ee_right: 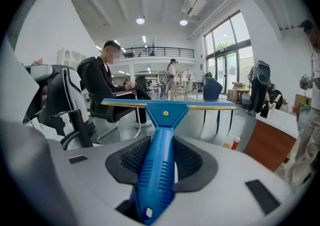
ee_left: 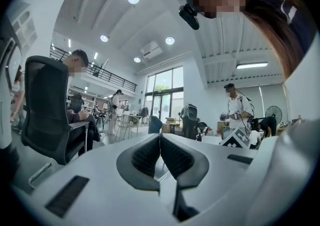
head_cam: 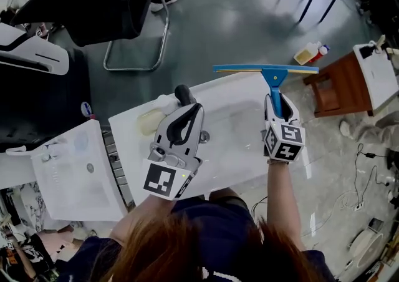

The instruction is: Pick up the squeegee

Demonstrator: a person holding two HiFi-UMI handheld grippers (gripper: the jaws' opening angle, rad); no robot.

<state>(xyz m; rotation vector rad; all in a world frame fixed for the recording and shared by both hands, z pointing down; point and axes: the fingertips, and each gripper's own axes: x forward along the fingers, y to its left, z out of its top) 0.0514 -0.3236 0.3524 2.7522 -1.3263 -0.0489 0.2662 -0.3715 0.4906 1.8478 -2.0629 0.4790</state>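
The squeegee [head_cam: 272,77] has a blue handle and a long blade with a yellow strip. My right gripper [head_cam: 277,103] is shut on its handle and holds it in the air above the white table [head_cam: 224,118], blade farthest from me. In the right gripper view the squeegee [ee_right: 162,135] runs up between the dark pads [ee_right: 132,159], its blade level across the middle. My left gripper [head_cam: 185,95] hovers over the table to the left, its jaws together with nothing between them. In the left gripper view the left gripper [ee_left: 160,137] points level into the room.
A black office chair [head_cam: 118,6] stands beyond the table's far left. A brown wooden stool [head_cam: 346,84] and a spray bottle [head_cam: 310,53] sit on the floor at the right. A second white surface [head_cam: 75,175] adjoins the table on the left. Cables lie on the floor at lower right.
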